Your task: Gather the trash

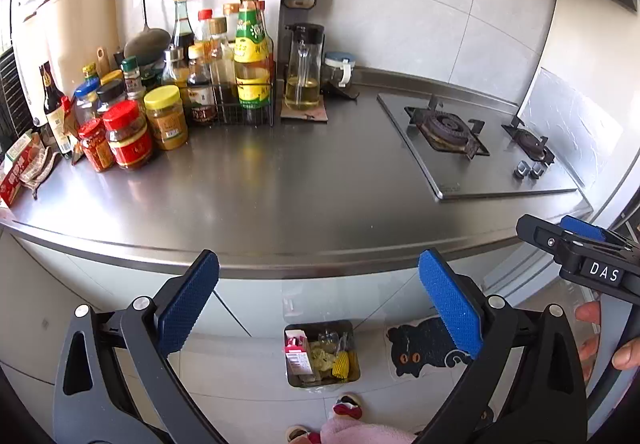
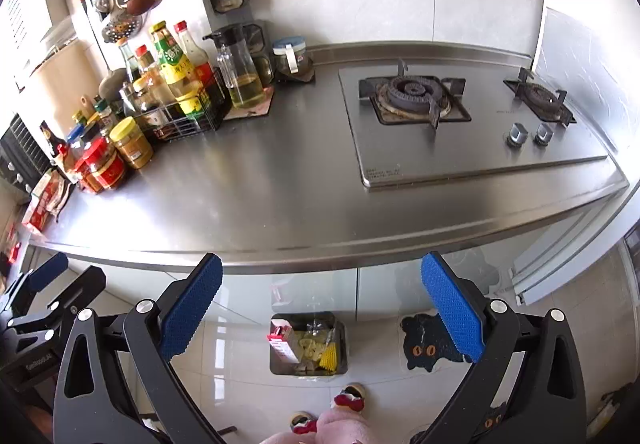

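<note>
A small square trash bin (image 1: 294, 378) stands on the floor below the counter edge; it holds a red-and-white carton (image 1: 297, 354), yellow scraps and wrappers. It also shows in the right wrist view (image 2: 340, 358). My left gripper (image 1: 318, 304) is open and empty, held above the bin in front of the steel counter (image 1: 280, 188). My right gripper (image 2: 320, 304) is open and empty too, above the bin. The right gripper also shows at the right edge of the left wrist view (image 1: 576, 240).
Sauce jars and bottles (image 1: 160, 96) crowd the counter's back left. An oil dispenser (image 1: 302, 72) stands beside them. A two-burner gas hob (image 1: 476, 140) is set in the right side. A black cat mat (image 1: 424, 348) lies on the floor right of the bin.
</note>
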